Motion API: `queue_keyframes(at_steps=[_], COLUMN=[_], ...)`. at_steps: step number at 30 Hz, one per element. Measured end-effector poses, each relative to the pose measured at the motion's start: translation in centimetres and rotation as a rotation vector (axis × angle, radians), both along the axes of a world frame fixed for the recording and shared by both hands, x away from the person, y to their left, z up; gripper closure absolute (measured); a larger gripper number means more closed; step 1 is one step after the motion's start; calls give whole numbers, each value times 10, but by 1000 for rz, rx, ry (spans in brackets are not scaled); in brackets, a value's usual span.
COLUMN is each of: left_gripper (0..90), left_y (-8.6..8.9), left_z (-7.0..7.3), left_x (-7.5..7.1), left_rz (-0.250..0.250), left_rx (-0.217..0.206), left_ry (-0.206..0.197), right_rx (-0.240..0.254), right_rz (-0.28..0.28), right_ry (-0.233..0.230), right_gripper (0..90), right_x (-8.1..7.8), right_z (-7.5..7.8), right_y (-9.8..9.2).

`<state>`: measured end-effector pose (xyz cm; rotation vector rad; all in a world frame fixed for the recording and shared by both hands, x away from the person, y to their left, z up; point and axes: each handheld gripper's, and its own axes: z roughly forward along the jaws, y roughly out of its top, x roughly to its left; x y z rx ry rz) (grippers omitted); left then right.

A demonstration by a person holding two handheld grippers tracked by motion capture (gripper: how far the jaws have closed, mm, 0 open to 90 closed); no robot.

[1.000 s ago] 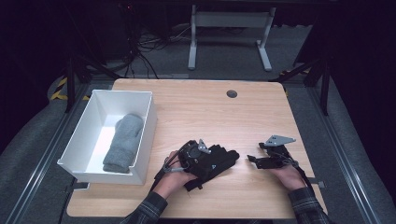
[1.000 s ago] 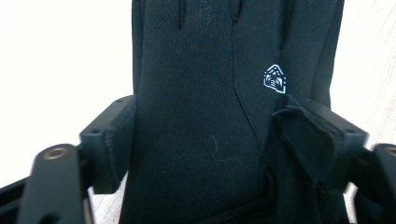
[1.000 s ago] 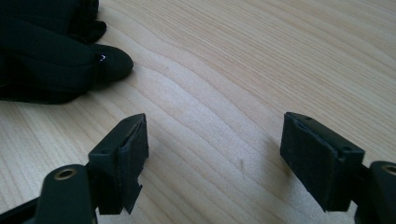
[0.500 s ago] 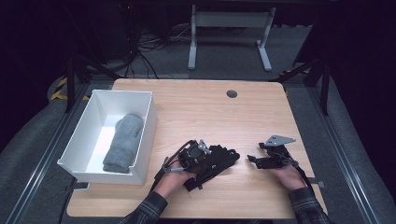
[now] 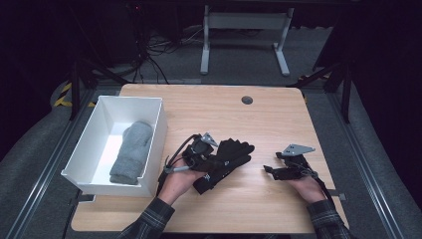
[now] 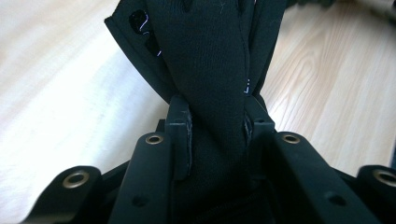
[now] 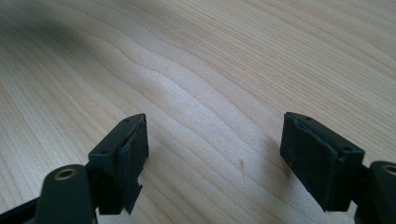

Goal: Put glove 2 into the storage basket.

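A black glove lies near the middle of the wooden table, one end raised off the wood. My left gripper is shut on it. Its jaws have just been closing, and in the left gripper view the glove is pinched between the two pads. The glove hangs forward from the left gripper over the table. My right gripper rests low at the right of the table. It stands open, and its jaws have only bare wood between them.
A white bin stands at the table's left with a grey mitten lying inside. A dark cable hole sits near the far edge. Metal desk legs and cables are on the floor beyond.
My left gripper has closed on the black glove and risen, lifting part of the glove off the table. The right gripper has not moved.
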<state>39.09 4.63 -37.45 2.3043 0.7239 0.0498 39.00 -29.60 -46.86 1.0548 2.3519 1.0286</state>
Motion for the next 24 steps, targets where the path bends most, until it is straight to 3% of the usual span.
queue_keyframes(at_steps=[13, 18, 24], left_gripper=[706, 706, 705], left_y=[37, 61, 94], left_z=[65, 89, 108], left_x=[7, 9, 14], left_rz=[56, 105, 181], left_rx=[-7, -18, -32], left_ry=[-25, -47, -72], right_rx=[0, 0, -1], right_rz=[0, 0, 0], right_ry=[0, 0, 0], right_gripper=[242, 242, 242], right_x=[0, 0, 0], right_z=[0, 0, 0], right_y=[0, 0, 0])
